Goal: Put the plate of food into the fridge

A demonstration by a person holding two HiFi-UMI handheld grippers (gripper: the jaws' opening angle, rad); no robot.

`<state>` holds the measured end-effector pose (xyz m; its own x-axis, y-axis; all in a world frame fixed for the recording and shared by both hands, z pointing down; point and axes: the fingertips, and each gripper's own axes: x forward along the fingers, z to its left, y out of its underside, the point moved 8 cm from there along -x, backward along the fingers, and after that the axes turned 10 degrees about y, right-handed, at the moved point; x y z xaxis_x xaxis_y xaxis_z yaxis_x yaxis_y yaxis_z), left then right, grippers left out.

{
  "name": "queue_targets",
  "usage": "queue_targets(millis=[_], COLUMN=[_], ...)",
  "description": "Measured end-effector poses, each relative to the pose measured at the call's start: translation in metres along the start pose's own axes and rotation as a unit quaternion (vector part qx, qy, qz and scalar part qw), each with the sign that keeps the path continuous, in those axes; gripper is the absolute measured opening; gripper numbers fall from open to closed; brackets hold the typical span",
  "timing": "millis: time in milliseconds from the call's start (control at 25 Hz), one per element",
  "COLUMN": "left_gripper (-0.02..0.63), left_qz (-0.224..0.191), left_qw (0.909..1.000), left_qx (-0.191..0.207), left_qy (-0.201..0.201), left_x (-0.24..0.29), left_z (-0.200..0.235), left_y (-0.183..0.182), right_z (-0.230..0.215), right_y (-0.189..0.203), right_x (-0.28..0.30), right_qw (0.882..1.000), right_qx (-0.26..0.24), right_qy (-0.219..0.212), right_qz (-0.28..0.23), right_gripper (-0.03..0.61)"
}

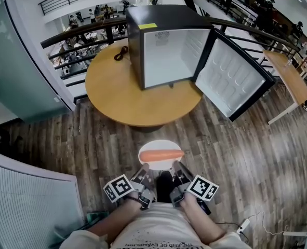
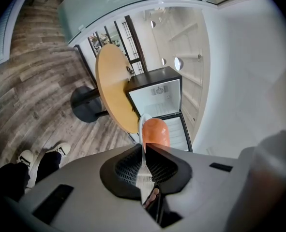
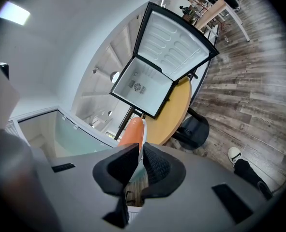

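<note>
A white plate carrying an orange sausage is held in the air over the wooden floor, in front of the person. My left gripper is shut on the plate's near left rim, and my right gripper is shut on its near right rim. In the left gripper view the plate shows edge-on with the sausage beyond the jaws. The right gripper view shows the plate and sausage likewise. The small black fridge stands on the round table ahead, its door swung open to the right, its white inside bare.
A black cable lies on the table left of the fridge. A railing runs behind the table. A desk stands at the far right and a white ribbed panel at the near left. A power strip lies on the floor.
</note>
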<state>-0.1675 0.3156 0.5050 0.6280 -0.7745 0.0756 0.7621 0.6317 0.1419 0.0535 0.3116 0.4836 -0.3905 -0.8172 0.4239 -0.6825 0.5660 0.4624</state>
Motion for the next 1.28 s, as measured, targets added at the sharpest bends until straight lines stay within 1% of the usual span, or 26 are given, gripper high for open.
queue_targets(millis=[280,520,720,1000,1280], left_gripper=[0.037,0.037,0.037,0.037,0.037], left_qz=[-0.005,-0.010,-0.019,-0.041,-0.053], left_qw=[1.0000,0.9999,0.9997,0.9991,0.9985], left_qx=[-0.003,-0.007,-0.011,-0.004,-0.002], left_qy=[-0.004,-0.007,-0.008,-0.007,-0.010], left_x=[0.030,0.073,0.120,0.190,0.250], left_z=[0.004,0.012,0.009,-0.004,-0.007], left_y=[-0.020,-0.041,-0.057,-0.089,-0.104], right_z=[-0.001,-0.008,-0.012,-0.009,-0.018], right_y=[-0.022,-0.052,-0.095,-0.160,-0.213], right_x=[0.033,0.071,0.108,0.163,0.203], right_qw=[1.000,1.000,1.000,0.999,0.998], right_qx=[0.002,0.004,0.001,-0.009,-0.013], right_qy=[-0.003,-0.004,-0.008,-0.026,-0.034], right_qz=[0.002,0.008,0.018,0.032,0.042], right_gripper=[0.046,0.046,0.046,0.046,0.046])
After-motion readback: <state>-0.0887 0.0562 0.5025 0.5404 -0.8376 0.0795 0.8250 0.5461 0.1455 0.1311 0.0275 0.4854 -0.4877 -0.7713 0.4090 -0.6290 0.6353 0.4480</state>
